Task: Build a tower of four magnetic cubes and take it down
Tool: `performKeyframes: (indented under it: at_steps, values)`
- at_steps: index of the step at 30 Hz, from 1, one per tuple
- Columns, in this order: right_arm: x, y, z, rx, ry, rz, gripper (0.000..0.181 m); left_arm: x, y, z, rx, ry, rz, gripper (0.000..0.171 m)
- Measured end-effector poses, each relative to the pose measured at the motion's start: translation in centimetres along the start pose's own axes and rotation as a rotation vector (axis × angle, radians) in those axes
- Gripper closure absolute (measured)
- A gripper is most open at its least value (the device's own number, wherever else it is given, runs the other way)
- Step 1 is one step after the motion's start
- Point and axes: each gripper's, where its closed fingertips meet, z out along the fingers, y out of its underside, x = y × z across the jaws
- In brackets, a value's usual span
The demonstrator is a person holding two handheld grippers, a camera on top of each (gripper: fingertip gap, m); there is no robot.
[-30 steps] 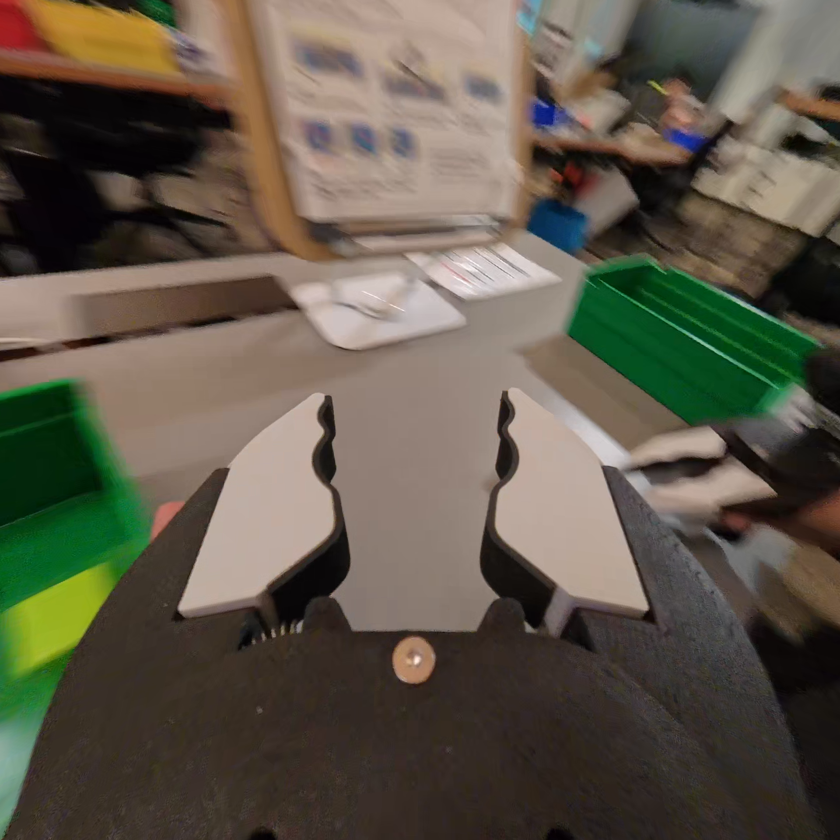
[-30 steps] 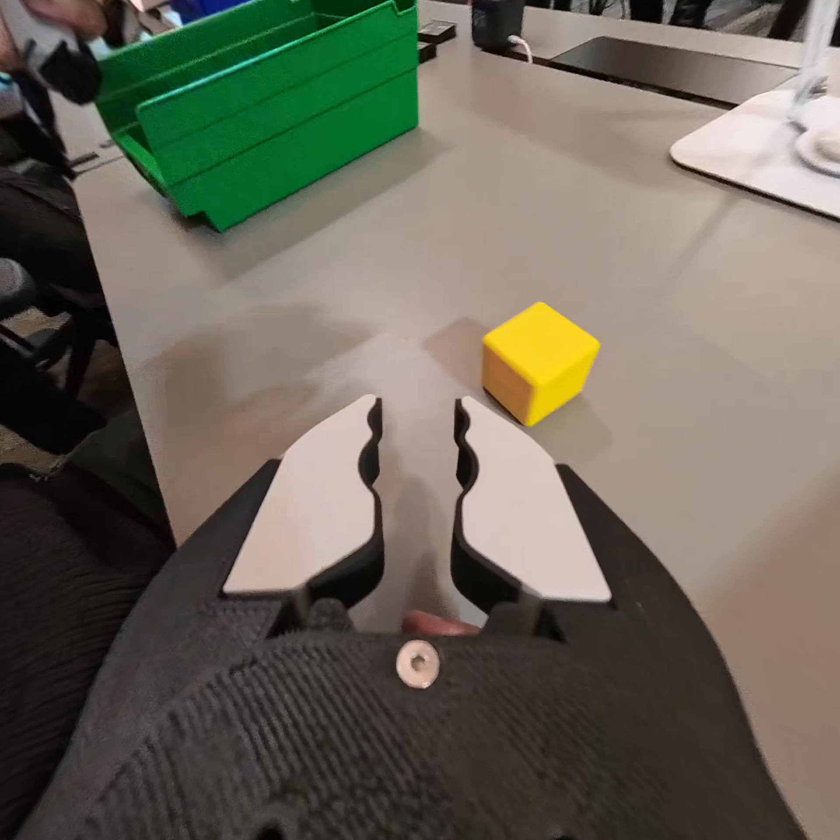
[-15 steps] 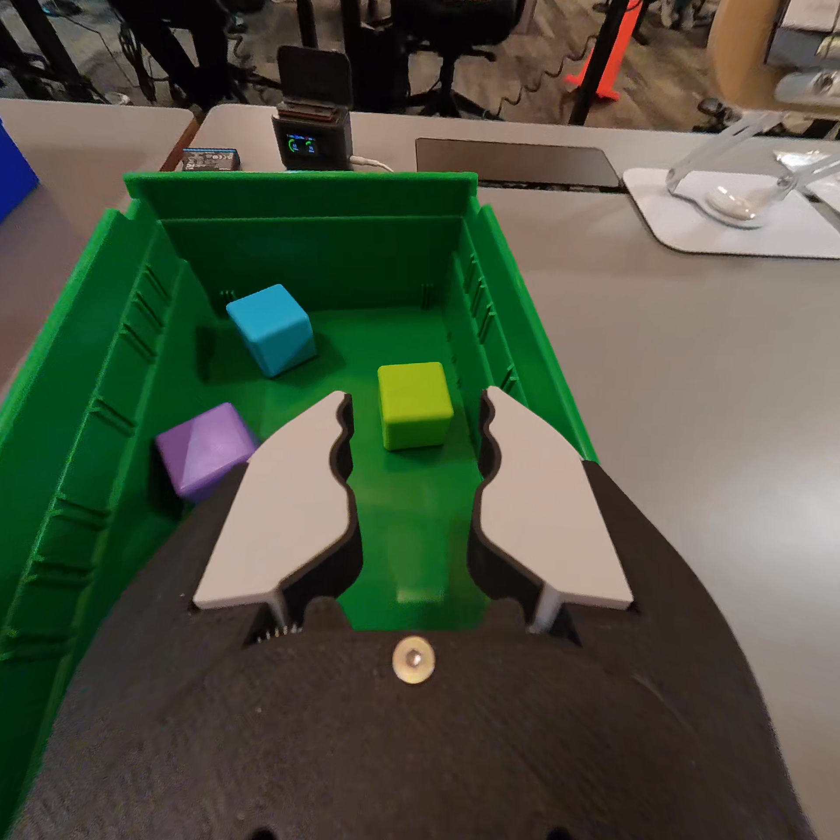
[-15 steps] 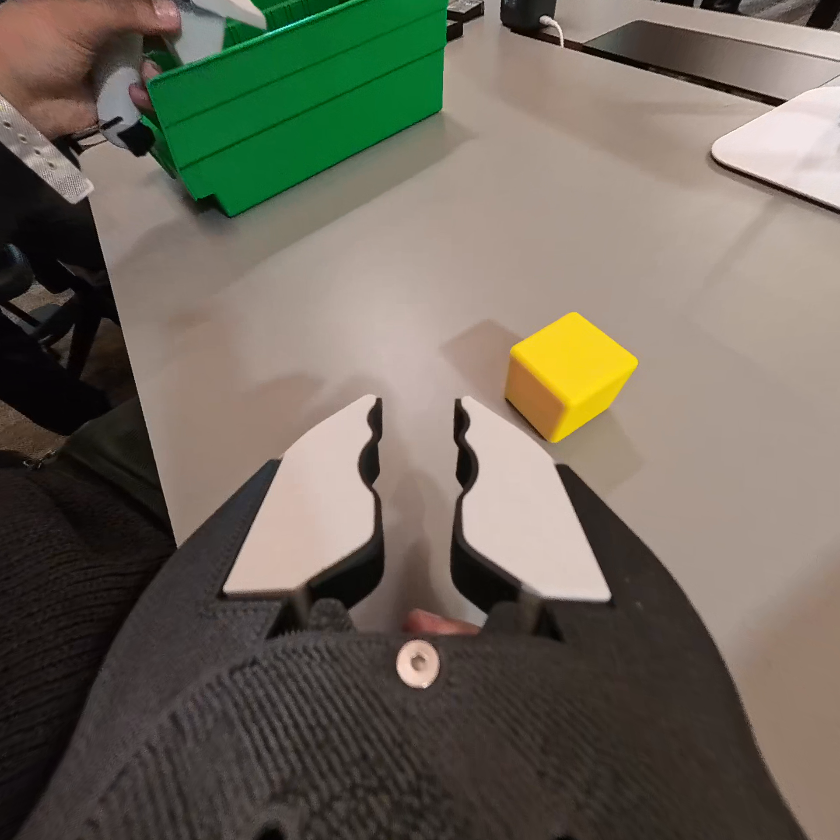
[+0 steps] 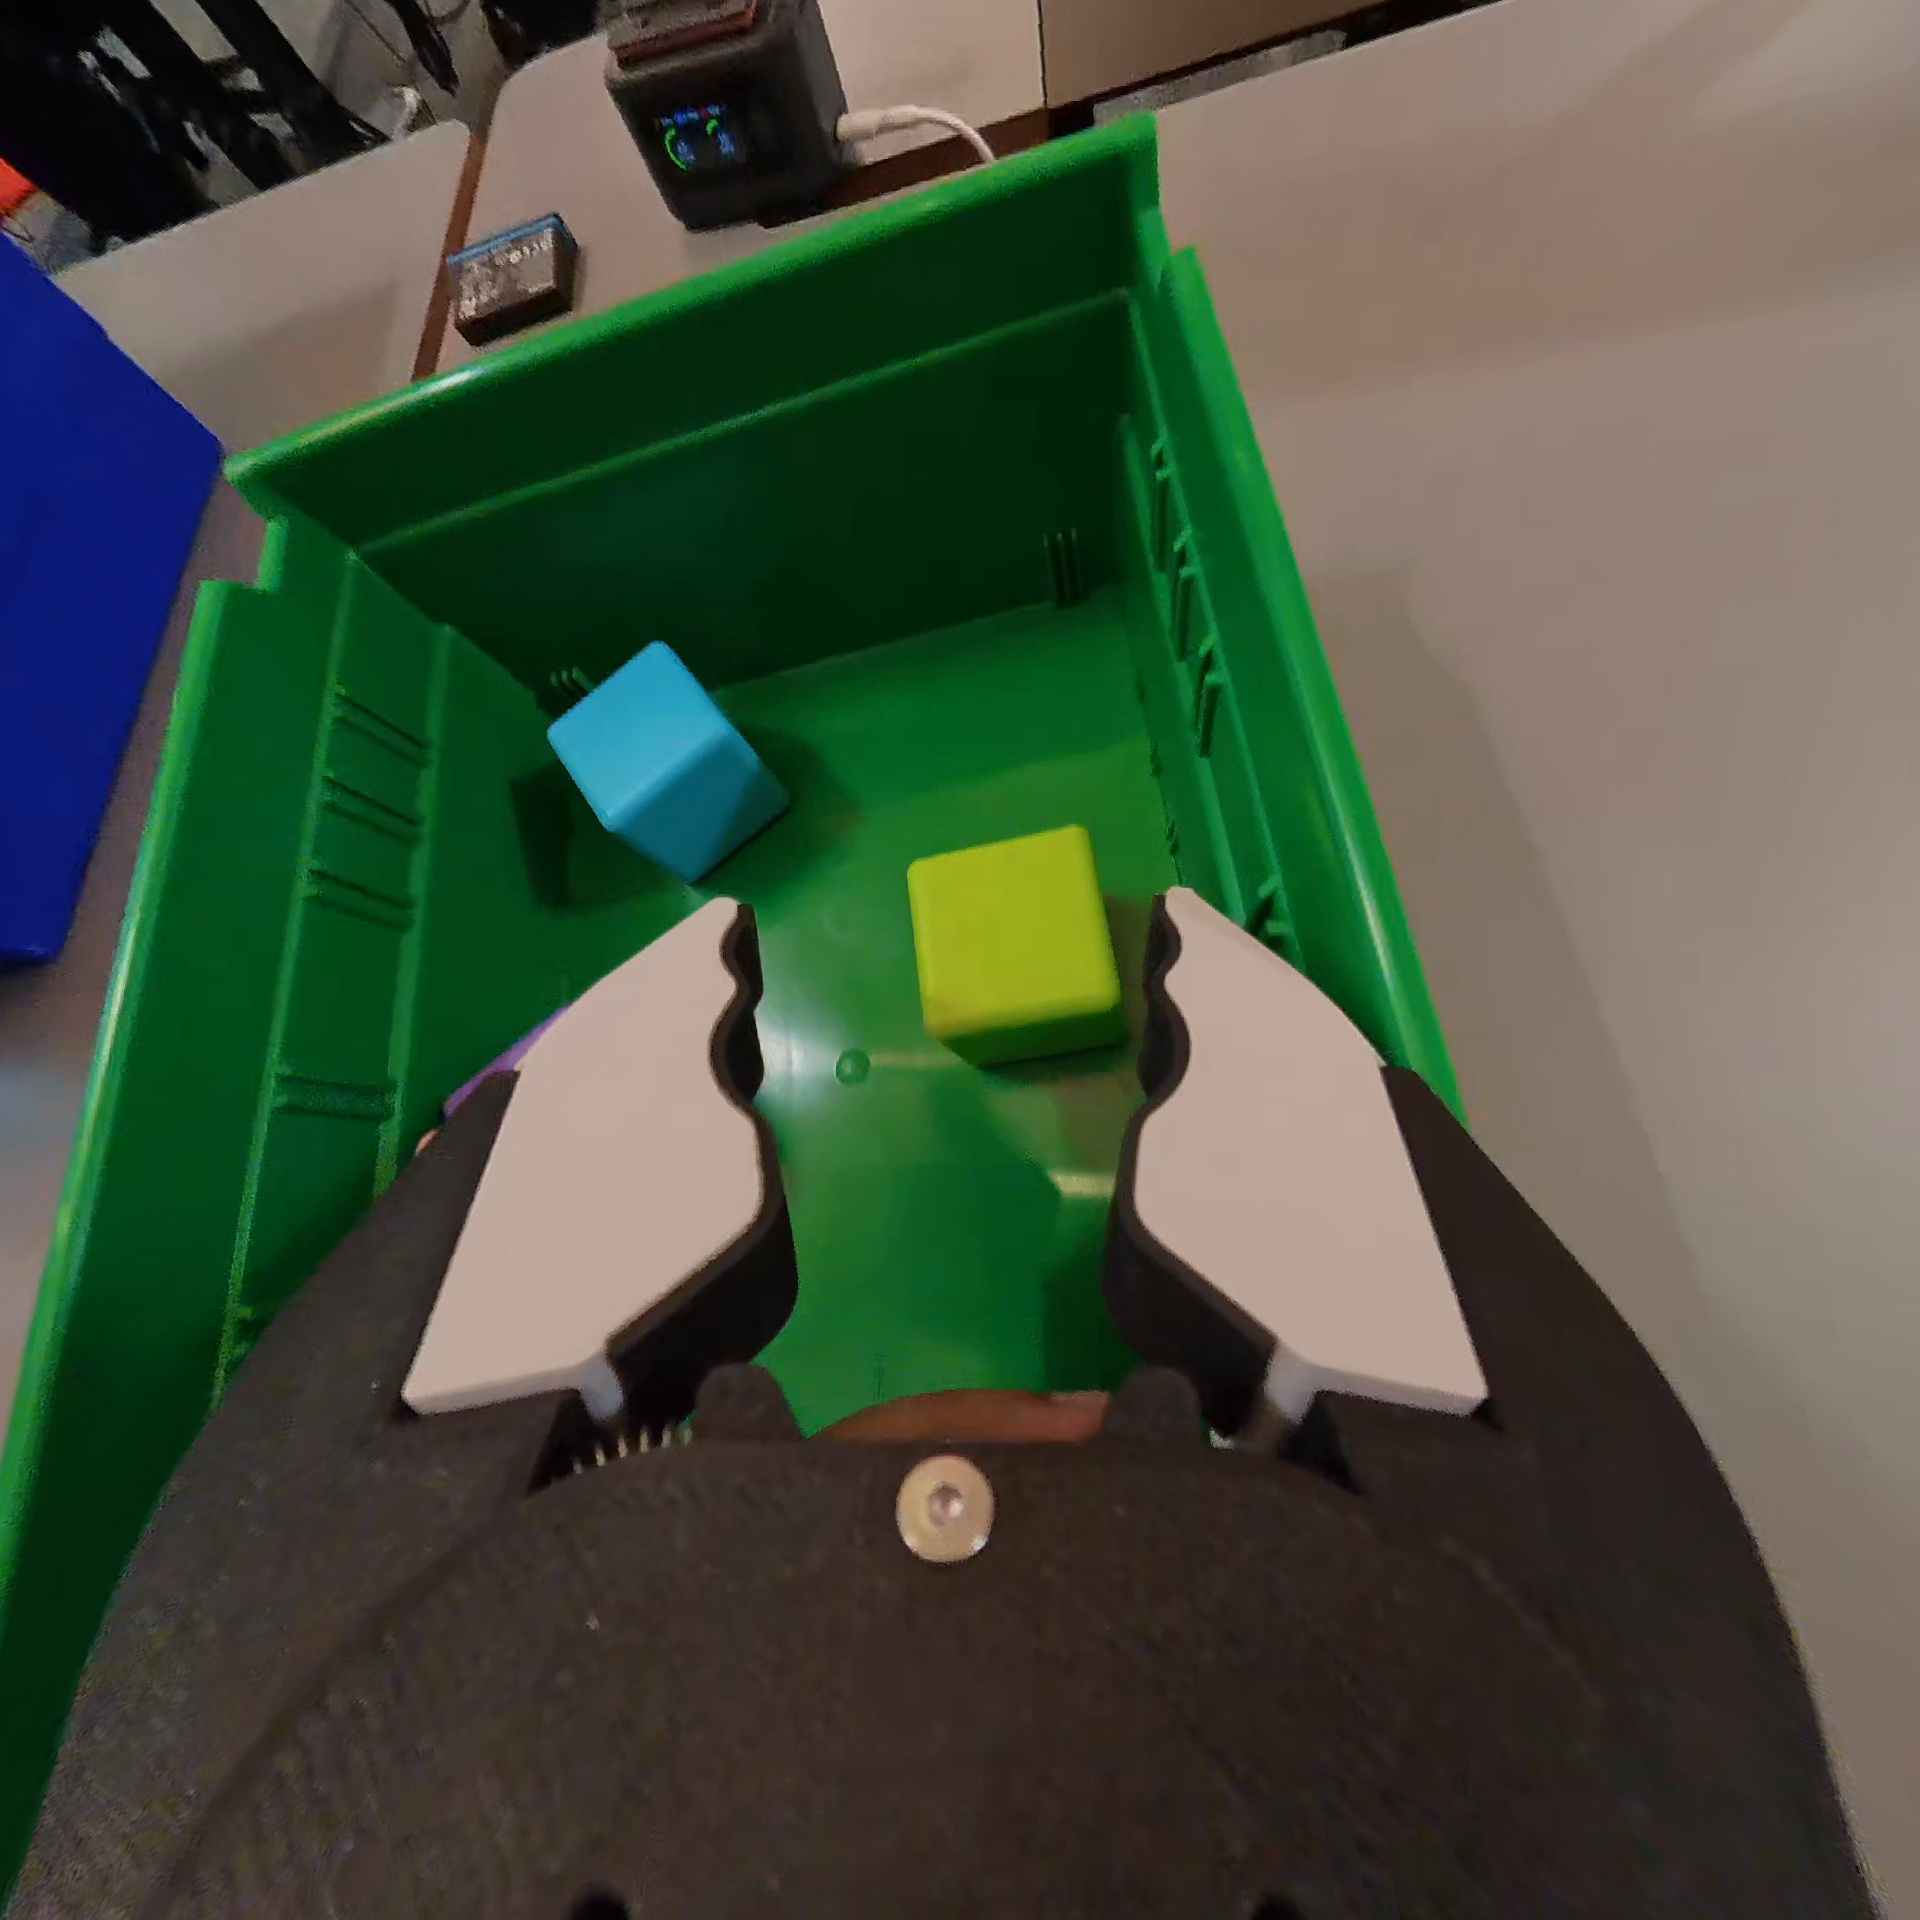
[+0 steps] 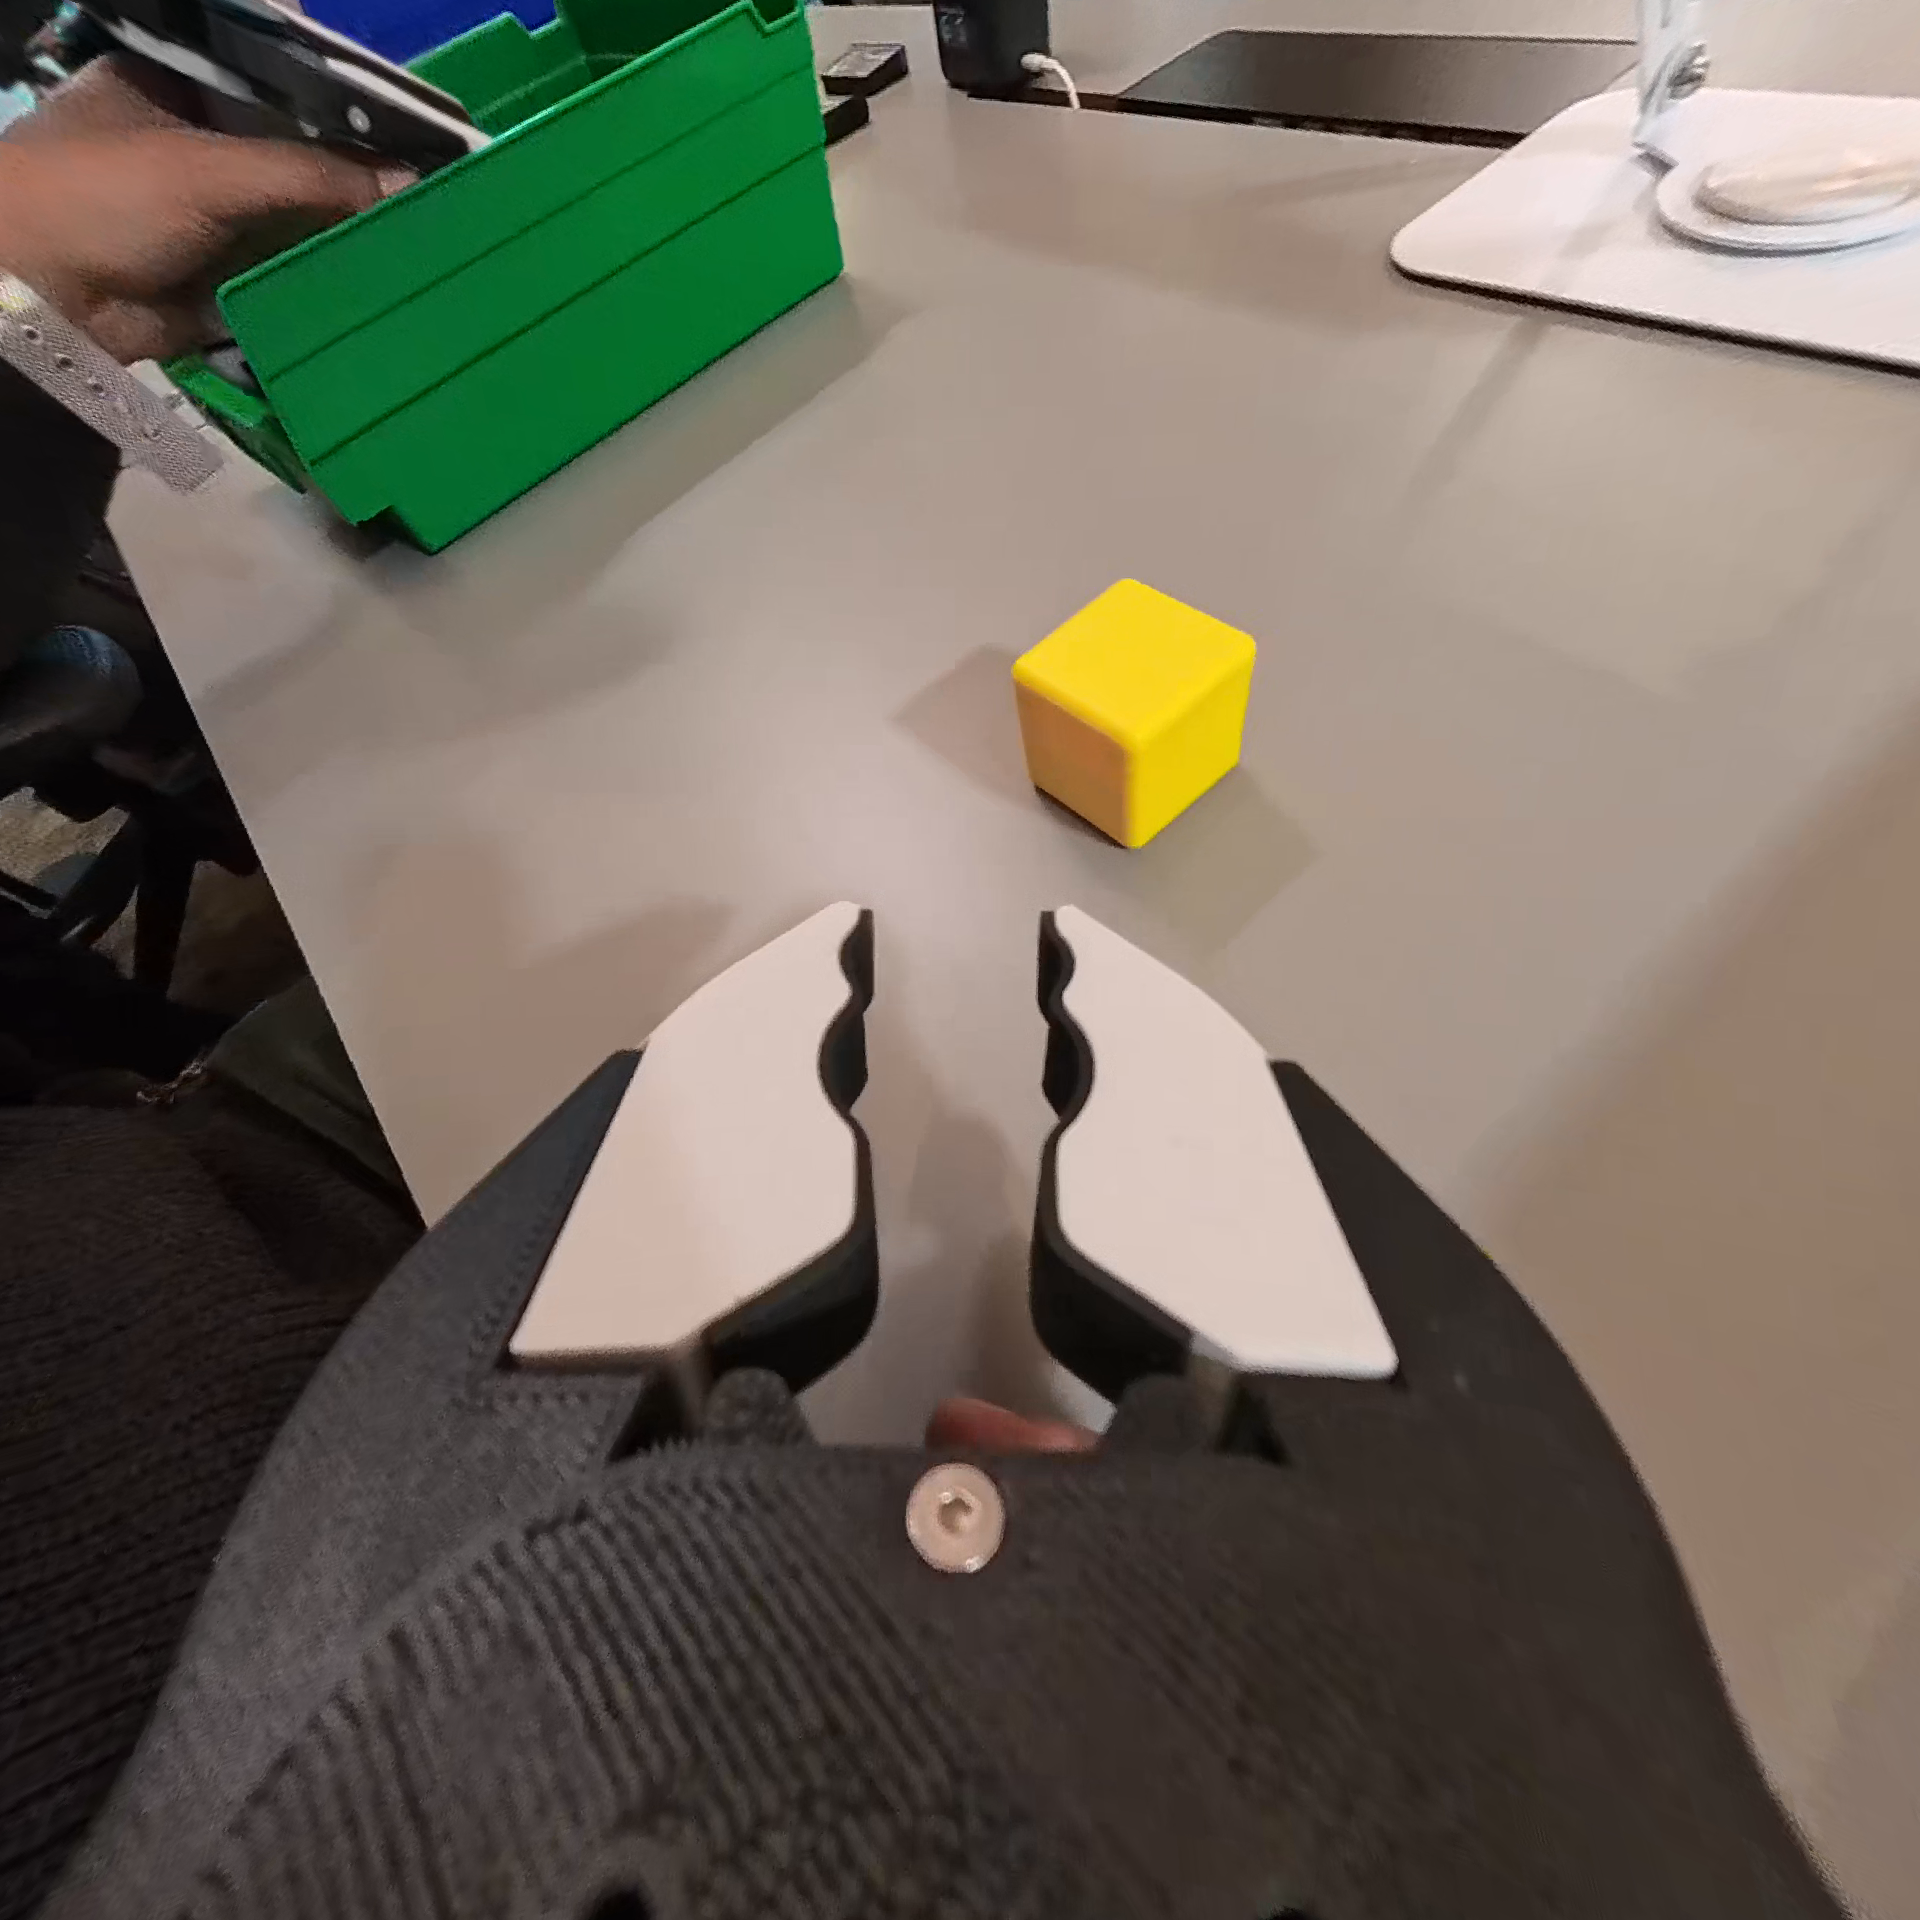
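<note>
**Two open grippers over a grey table: one above a green bin, one near a yellow cube**

The left gripper [image 5: 948, 925] hangs over the open top of a green bin [image 5: 312, 831], its jaws spread wide with nothing between them. On the bin floor a lime-green cube [image 5: 1013, 940] lies just ahead of the right fingertip, close to the bin's right wall. A light-blue cube [image 5: 665, 764] sits farther in, toward the far left corner. A sliver of a purple thing [image 5: 499, 1065] shows past the edge of the left finger; most of it is hidden.

The right gripper [image 6: 954, 925] is held low over the table [image 6: 1455, 623], jaws parted and empty. A yellow cube [image 6: 1138, 712] stands on the bare tabletop a little ahead and to the right of the fingertips, apart from them. Far left in this view the same green bin [image 6: 540, 312] rests near the table's left edge, with a hand [image 6: 156, 223] holding the other gripper above it.

The surface is a smooth, matte grey desk top. At its far right lies a white pad [image 6: 1662, 239] bearing a pale mouse [image 6: 1808, 192]. A dark flat mat [image 6: 1371, 73] lies along the far edge. Beyond the bin stand a dark device with a small lit screen [image 5: 722, 114], a white cable plugged into it, and a small dark block [image 5: 514, 275]. A blue box [image 5: 83, 644] stands left of the bin. A chair base [image 6: 94, 748] shows below the table's left edge.
</note>
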Motion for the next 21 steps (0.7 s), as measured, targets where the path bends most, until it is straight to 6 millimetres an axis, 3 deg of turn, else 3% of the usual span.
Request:
performKeyframes:
  at_steps: [5,13,18,21]
  values:
    - [0.9,0.5,-1.4,0.016,0.045,0.037,0.150,0.0,-0.2,1.5,-0.034,0.022,-0.039,0.100]
    - [1.4,0.5,-2.4,0.044,0.053,0.099,0.150,0.7,2.7,3.6,-0.197,0.083,-0.086,0.099]
    - [1.3,0.5,-2.2,0.047,0.038,0.123,0.150,1.5,3.5,4.0,-0.224,0.129,-0.078,0.120]
    - [1.3,0.5,-2.2,0.044,0.040,0.124,0.150,1.2,3.4,4.0,-0.223,0.120,-0.076,0.122]
